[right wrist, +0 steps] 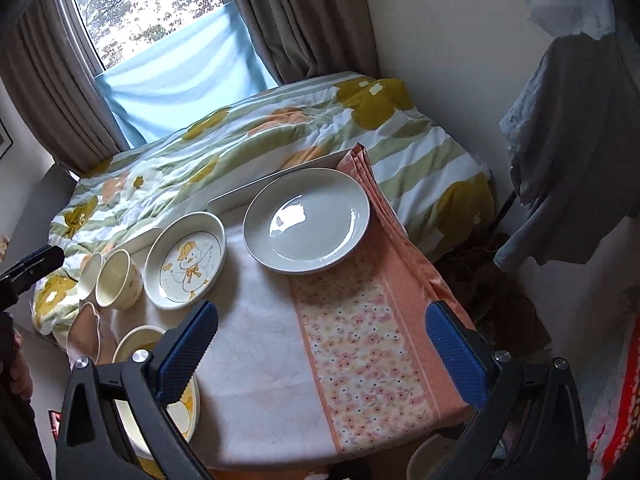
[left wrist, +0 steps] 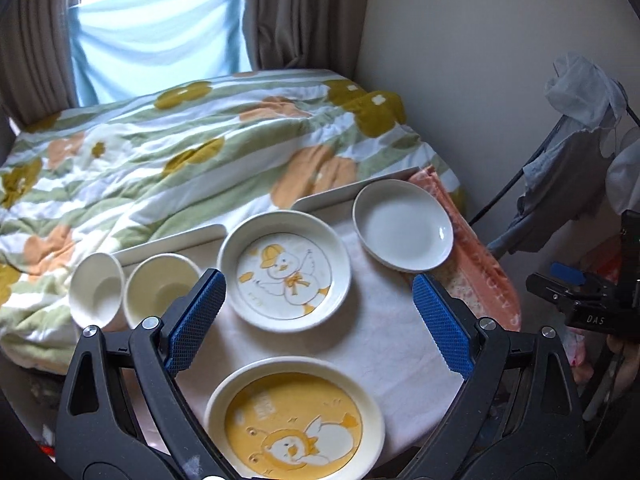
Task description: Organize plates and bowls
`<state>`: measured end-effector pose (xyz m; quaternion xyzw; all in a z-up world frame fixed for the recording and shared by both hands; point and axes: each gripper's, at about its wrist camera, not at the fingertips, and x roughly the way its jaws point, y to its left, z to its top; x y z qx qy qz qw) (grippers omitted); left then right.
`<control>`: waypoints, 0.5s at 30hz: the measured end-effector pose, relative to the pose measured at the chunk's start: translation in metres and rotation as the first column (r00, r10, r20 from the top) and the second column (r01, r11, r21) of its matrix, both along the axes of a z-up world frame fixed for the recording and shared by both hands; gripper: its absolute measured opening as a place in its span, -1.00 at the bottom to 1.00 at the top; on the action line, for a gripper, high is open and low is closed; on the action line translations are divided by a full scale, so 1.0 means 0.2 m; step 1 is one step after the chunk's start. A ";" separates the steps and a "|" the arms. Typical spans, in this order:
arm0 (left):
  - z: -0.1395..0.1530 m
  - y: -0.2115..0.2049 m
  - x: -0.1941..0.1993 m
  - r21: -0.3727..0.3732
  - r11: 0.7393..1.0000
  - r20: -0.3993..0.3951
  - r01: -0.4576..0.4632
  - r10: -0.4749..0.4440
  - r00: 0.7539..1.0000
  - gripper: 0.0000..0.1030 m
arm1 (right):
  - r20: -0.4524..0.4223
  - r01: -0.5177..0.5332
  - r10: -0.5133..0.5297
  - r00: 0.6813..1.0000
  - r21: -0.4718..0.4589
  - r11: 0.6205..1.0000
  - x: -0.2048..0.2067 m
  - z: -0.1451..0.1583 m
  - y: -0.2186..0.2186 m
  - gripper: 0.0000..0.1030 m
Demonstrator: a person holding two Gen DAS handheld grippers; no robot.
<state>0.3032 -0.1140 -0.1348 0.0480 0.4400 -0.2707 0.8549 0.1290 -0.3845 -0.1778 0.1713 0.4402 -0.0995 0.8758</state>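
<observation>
Five dishes sit on the table (left wrist: 384, 344) in front of you: two cups, two duck plates and one white plate. Your left gripper (left wrist: 316, 320) hangs over the table with its blue pads spread wide, holding nothing; between them you see the white duck plate (left wrist: 285, 271) and, nearer you, the yellow duck plate (left wrist: 294, 420). The left cup (left wrist: 96, 289) and the right cup (left wrist: 162, 292) stand side by side, just left of the white duck plate, near the table's left edge. The white plate (left wrist: 403, 225) lies at the far right, partly on the pink floral cloth (right wrist: 360, 344). Your right gripper (right wrist: 320, 348) is also wide apart and empty, poised above the bare cloth, well short of the white plate (right wrist: 306, 220). In its view the yellow duck plate (right wrist: 138, 340) is partly hidden behind the left finger. Beyond the table lies a flowered quilt (left wrist: 180, 148).
</observation>
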 end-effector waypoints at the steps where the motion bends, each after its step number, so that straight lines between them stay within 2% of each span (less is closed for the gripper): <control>1: -0.02 -0.05 0.04 -0.002 1.000 -0.014 0.009 -0.009 1.000 0.83 | -0.002 0.004 -0.004 1.000 0.025 1.000 0.03 -0.03 -0.03 1.00; 5: -0.17 -0.29 0.27 0.024 0.997 -0.099 0.072 -0.069 0.993 0.83 | -0.030 0.019 -0.015 0.999 0.128 0.992 0.19 -0.19 -0.18 1.00; 8: -0.34 -0.47 0.45 0.048 0.992 -0.195 0.115 -0.104 0.975 0.83 | -0.038 0.001 0.007 0.999 0.192 0.981 0.31 -0.32 -0.24 1.00; 11: -0.49 -0.64 0.60 0.076 0.986 -0.244 0.150 -0.128 0.961 0.81 | -0.046 0.004 0.007 0.999 0.238 0.971 0.42 -0.45 -0.30 0.99; 14: -0.63 -0.78 0.67 0.108 0.974 -0.270 0.199 -0.164 0.949 0.73 | -0.059 0.025 -0.009 0.998 0.274 0.961 0.50 -0.55 -0.35 0.74; 15: -0.67 -0.81 0.70 0.113 0.971 -0.283 0.211 -0.173 0.943 0.64 | -0.072 0.034 -0.014 0.997 0.288 0.957 0.52 -0.58 -0.36 0.57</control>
